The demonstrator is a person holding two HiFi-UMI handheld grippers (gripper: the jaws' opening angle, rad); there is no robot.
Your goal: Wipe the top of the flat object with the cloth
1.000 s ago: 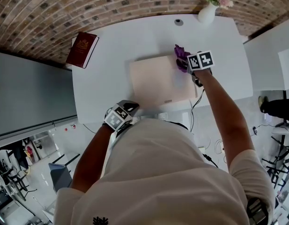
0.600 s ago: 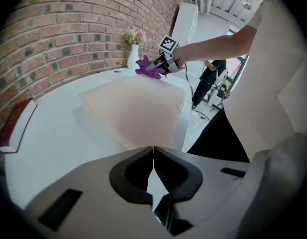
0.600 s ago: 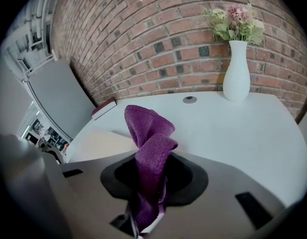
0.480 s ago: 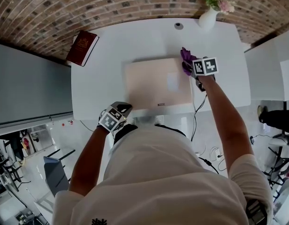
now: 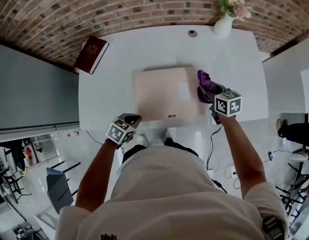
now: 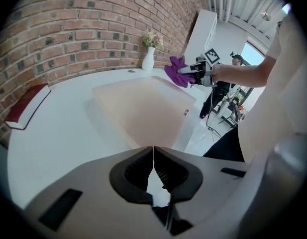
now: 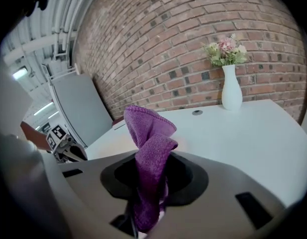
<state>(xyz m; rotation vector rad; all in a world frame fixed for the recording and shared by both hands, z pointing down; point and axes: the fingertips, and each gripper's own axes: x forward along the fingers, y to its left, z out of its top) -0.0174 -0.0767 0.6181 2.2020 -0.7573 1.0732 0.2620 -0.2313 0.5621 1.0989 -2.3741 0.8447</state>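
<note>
A flat beige slab (image 5: 167, 93) lies in the middle of the white table (image 5: 119, 59), its near edge at the table's front edge. The slab (image 6: 143, 106) also fills the middle of the left gripper view. My right gripper (image 5: 214, 100) is shut on a purple cloth (image 5: 207, 85), held just off the slab's right edge. The cloth (image 7: 149, 156) sticks up from between the jaws in the right gripper view. My left gripper (image 5: 130, 120) hangs at the table's front edge, left of the slab's near corner, shut with nothing in it (image 6: 153, 169).
A dark red book (image 5: 91, 54) lies at the table's far left corner. A white vase with flowers (image 5: 225, 23) stands at the far right, and a small round grey object (image 5: 193, 33) sits left of it. A brick wall runs behind the table.
My right gripper has drawn the purple cloth back toward the front along the slab's right edge. The left gripper has barely moved.
</note>
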